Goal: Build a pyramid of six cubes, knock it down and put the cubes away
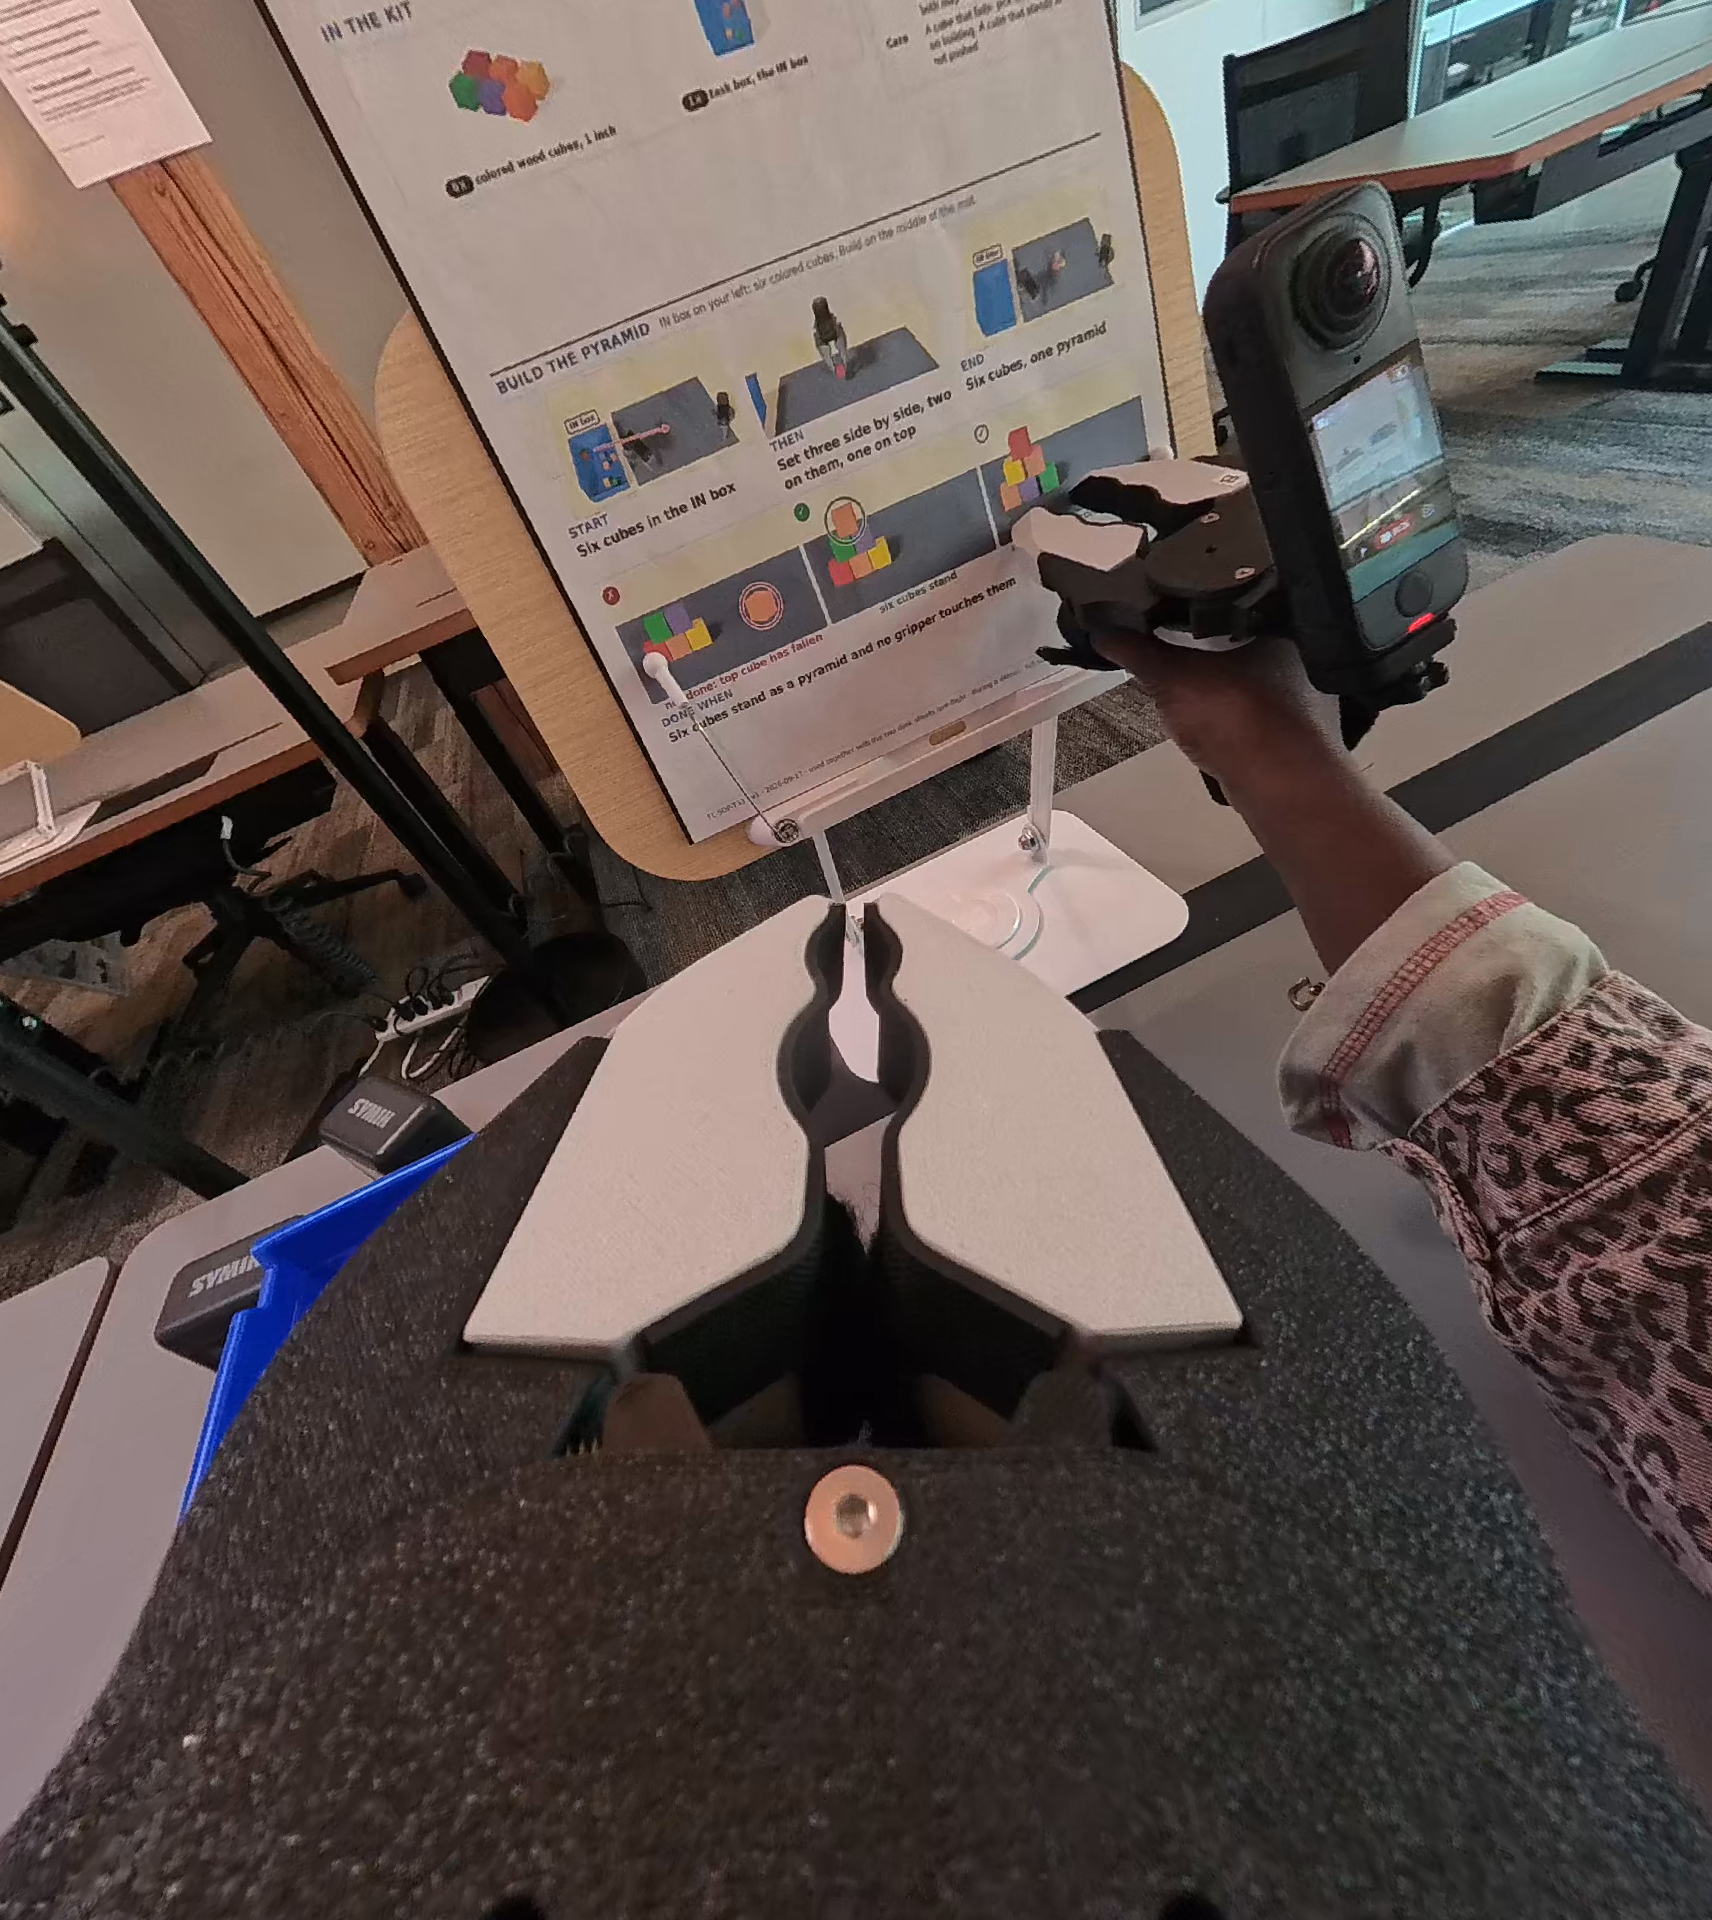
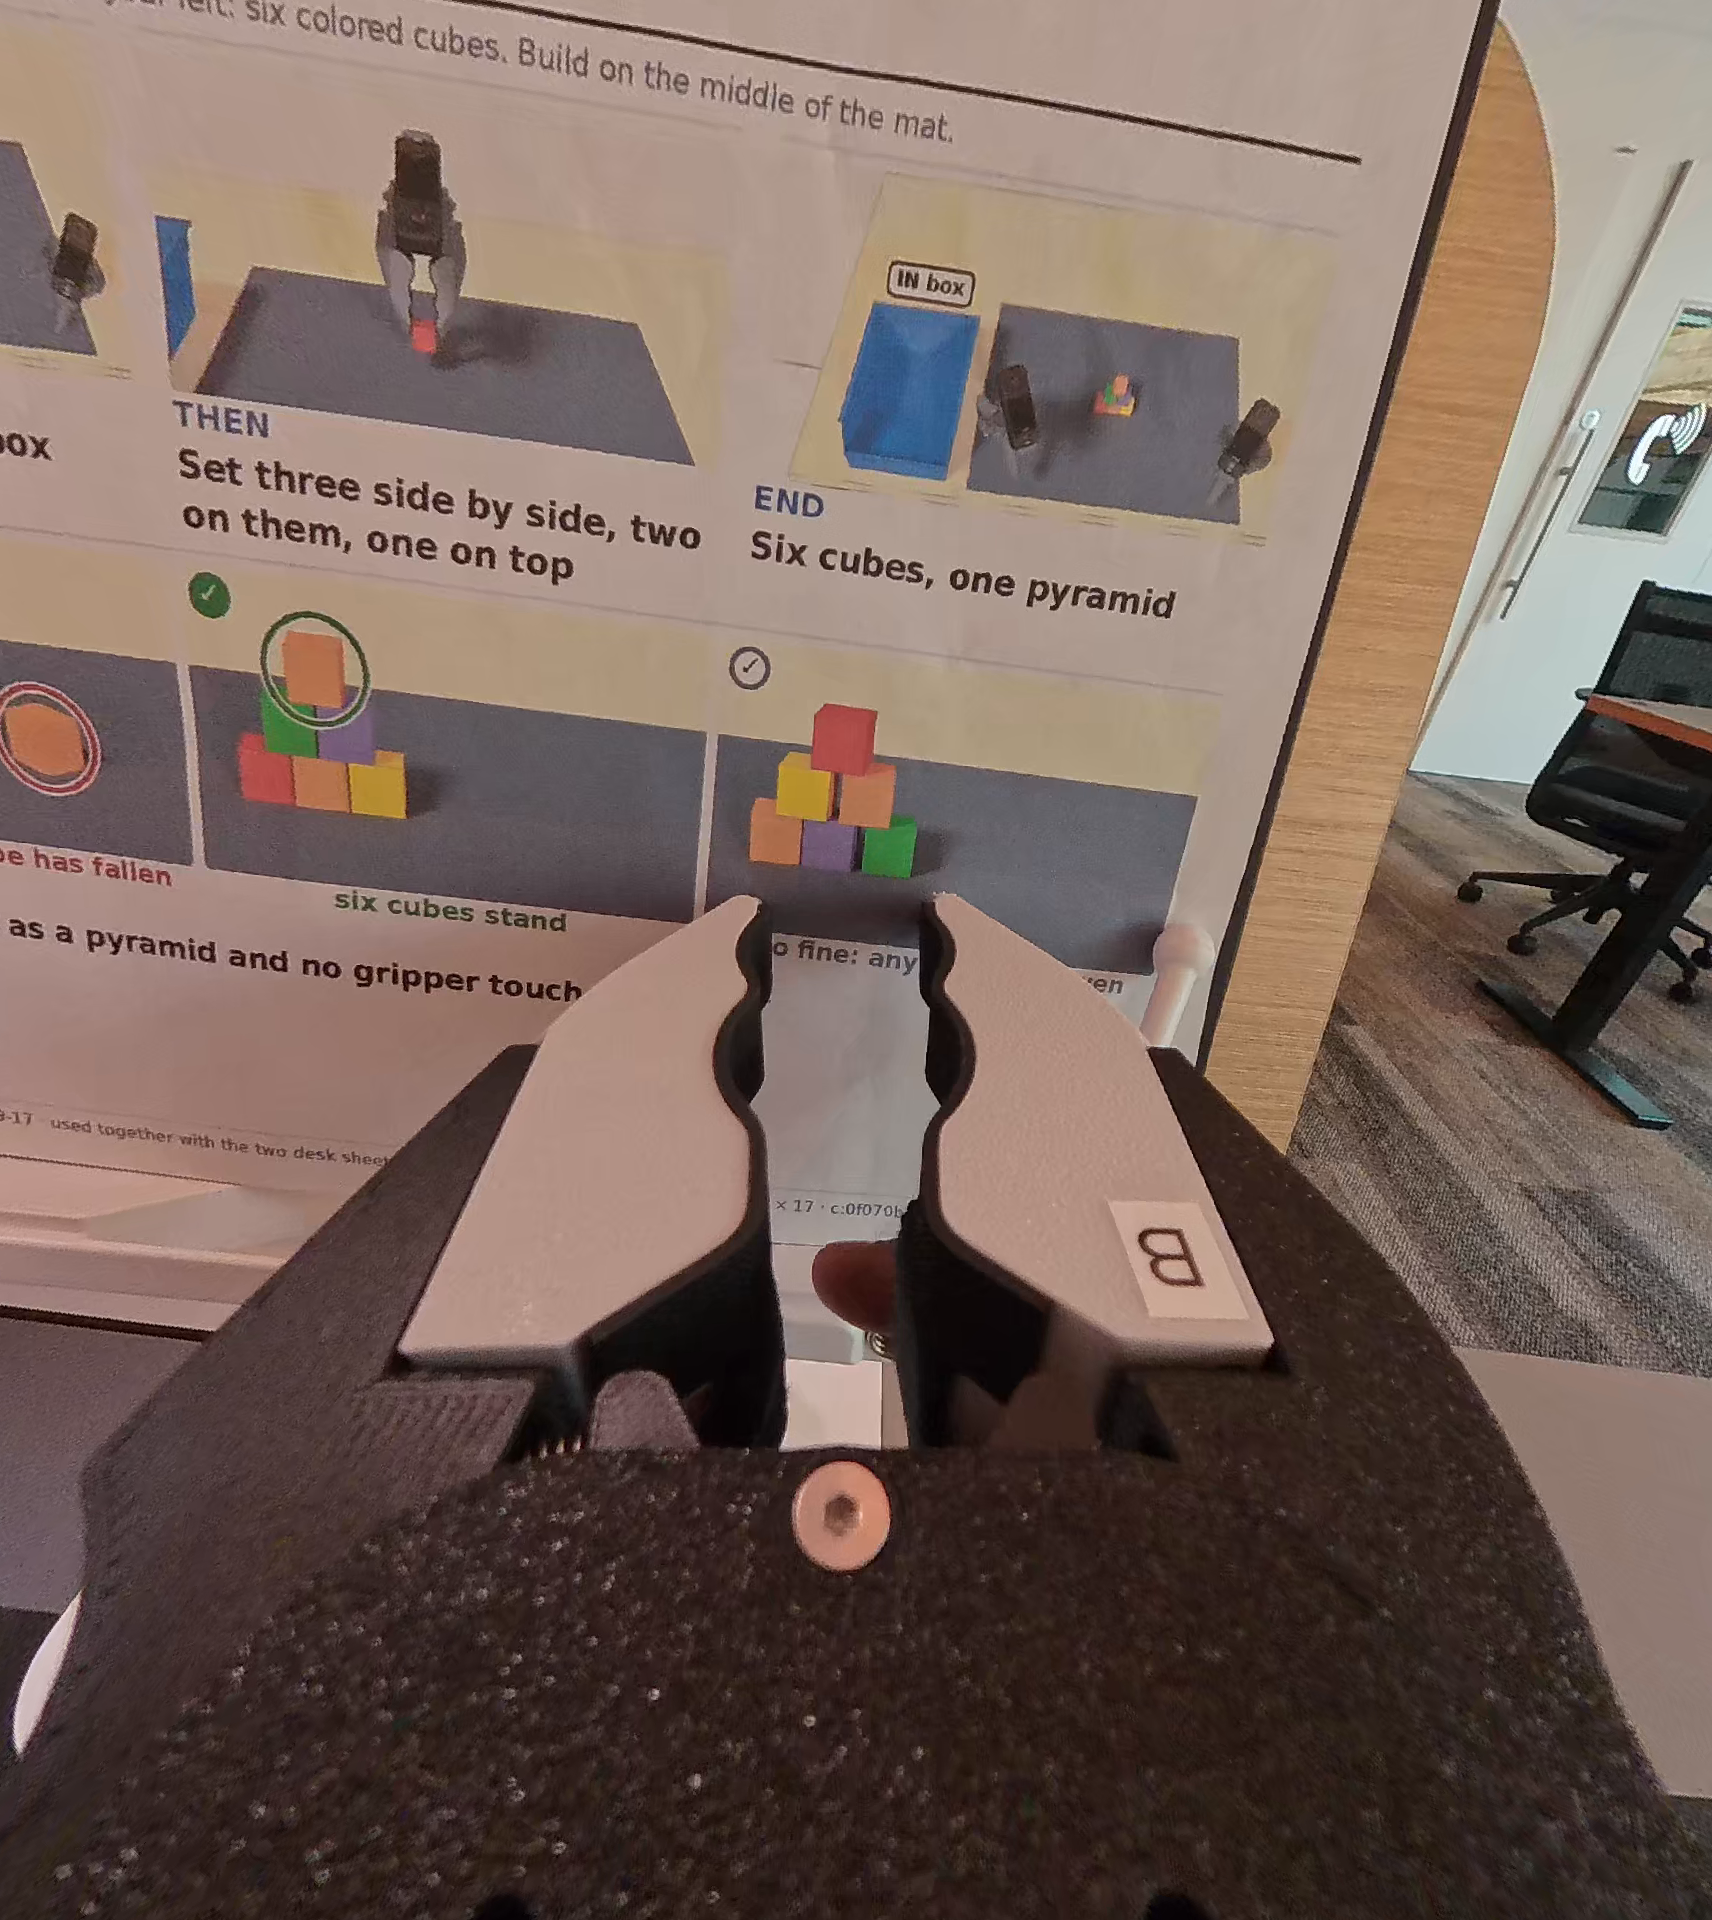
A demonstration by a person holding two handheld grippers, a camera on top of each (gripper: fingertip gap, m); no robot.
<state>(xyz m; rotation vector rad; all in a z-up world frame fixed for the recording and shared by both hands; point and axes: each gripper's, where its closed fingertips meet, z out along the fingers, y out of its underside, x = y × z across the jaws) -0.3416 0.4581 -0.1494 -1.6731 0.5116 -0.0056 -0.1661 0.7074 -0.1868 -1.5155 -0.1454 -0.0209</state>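
A: How many claws, and how many cubes?

B: Two claws. No real cube shows in either view, so I cannot tell where they lie. One blue box (image 1: 312, 1288) sits on the table (image 1: 1454, 1195) at eight o'clock of the left claw (image 1: 854, 920).

A: The left claw's state?

B: Tips nearly meeting, a thin slit only, holding nothing.

A: And the right claw (image 2: 844, 914)?

B: Narrowly parted, empty, touching nothing. It is raised at two o'clock in the left view, facing one instruction poster (image 2: 571, 499) on a white stand (image 1: 1091, 914).
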